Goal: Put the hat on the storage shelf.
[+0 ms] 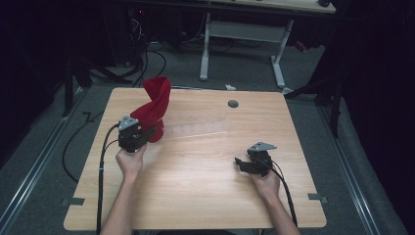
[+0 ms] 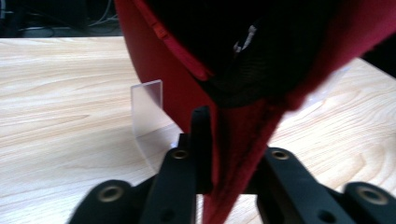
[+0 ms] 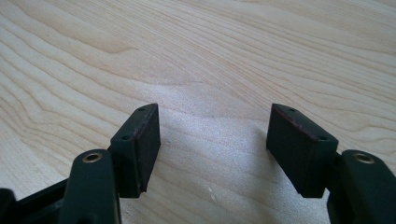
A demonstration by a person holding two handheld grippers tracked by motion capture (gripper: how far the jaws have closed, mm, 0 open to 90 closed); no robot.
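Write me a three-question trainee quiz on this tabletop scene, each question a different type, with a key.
1. True or false: the left tongs are shut on the red fabric cap.
2. Multiple choice: the right tongs are (a) shut on the cap, (b) open with bare light wooden table between the jaws, (c) shut on a clear sheet.
3. Fill in: next to the cap, on the table, stands a bent clear ______ stand.

Key: 1 true; 2 b; 3 plastic.
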